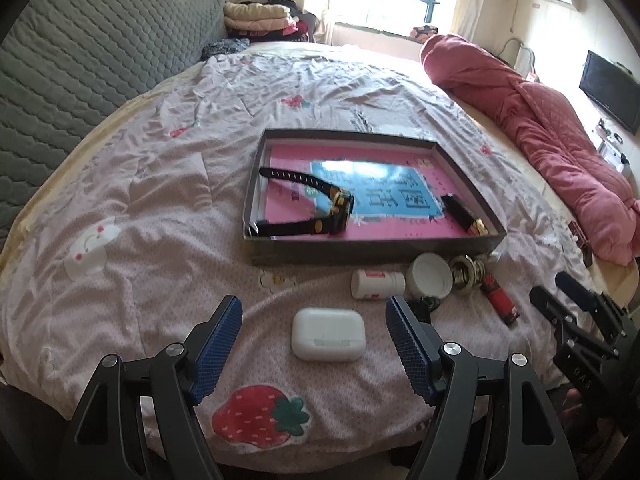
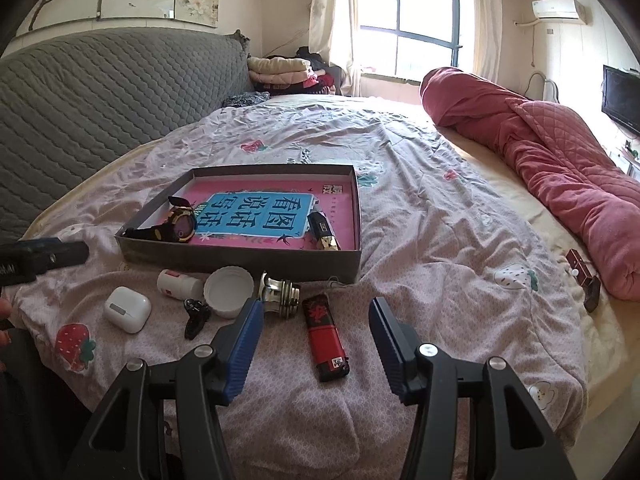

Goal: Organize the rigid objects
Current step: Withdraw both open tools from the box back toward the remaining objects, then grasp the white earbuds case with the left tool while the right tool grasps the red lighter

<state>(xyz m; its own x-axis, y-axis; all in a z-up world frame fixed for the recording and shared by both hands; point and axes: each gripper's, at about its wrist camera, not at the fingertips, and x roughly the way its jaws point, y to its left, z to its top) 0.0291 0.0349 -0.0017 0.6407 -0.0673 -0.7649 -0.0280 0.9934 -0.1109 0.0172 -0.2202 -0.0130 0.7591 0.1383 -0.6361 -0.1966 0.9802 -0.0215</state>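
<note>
1. blue-padded jaws of the left gripper stand wide apart with nothing pressed between them — the white earbud case lies on the bedspread in the gap, clear of both pads.
2. on the right gripper the jaws are likewise parted and grip nothing; the red and black lighter lies flat between them, touching neither pad.
3. just past the left pad of the right gripper sits a shiny metal fitting, and left of that a white cap with its hollow side up.
4. a small white bottle lies on its side beside the cap, and a small black clip rests in front of the cap.
5. beyond both pairs of jaws is a shallow grey box lined with a pink and blue printed sheet.
6. inside it, a black and yellow wristwatch lies at the near left corner — a dark lighter with a gold end lies toward the right side.
7. far off to the right of the jaws a rolled pink quilt runs along the bed edge.
</note>
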